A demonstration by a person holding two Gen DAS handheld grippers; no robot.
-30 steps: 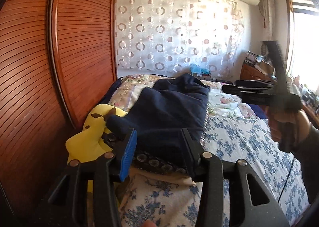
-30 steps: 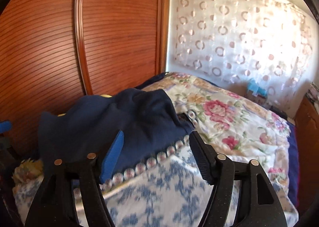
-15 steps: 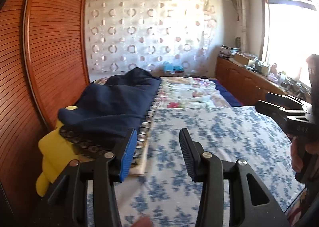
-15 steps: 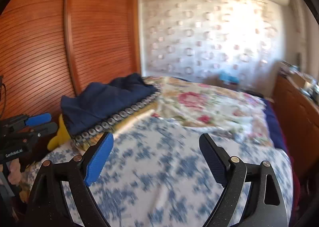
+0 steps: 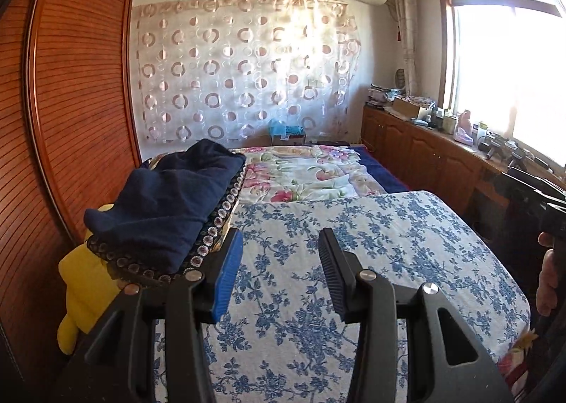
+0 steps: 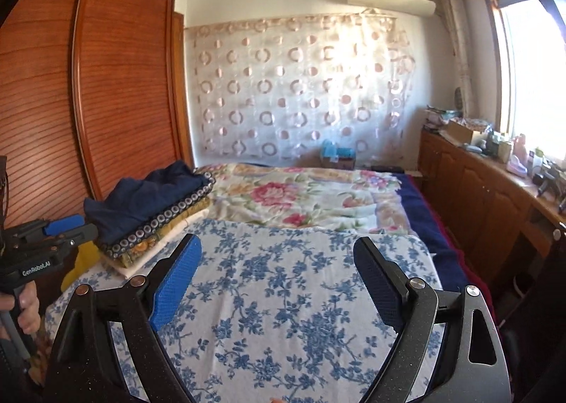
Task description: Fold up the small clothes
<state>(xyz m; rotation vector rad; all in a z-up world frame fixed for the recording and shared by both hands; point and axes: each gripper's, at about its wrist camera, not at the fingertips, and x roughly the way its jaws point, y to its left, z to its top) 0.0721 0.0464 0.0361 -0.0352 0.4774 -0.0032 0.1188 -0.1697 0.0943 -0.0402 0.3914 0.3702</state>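
A folded dark navy garment [image 5: 169,205] lies on top of a stack of folded cloths [image 6: 155,236] at the left side of the bed; it also shows in the right wrist view [image 6: 141,197]. My left gripper [image 5: 279,272] is open and empty, held above the blue-flowered sheet [image 5: 353,261], just right of the stack. My right gripper [image 6: 276,279] is wide open and empty, above the same sheet [image 6: 283,279]. The left gripper also shows in the right wrist view [image 6: 67,229], beside the stack. The right gripper shows at the right edge of the left wrist view [image 5: 530,190].
A yellow cushion [image 5: 85,282] sits under the stack against the wooden wardrobe [image 5: 63,102]. A pink-flowered quilt [image 6: 300,197] covers the far half of the bed. A wooden cabinet [image 6: 488,197] with clutter runs along the right wall under the window.
Both grippers have pulled back from the navy garment, which now rests on the stack. The right gripper has opened wider and both views now look over the flowered sheet.
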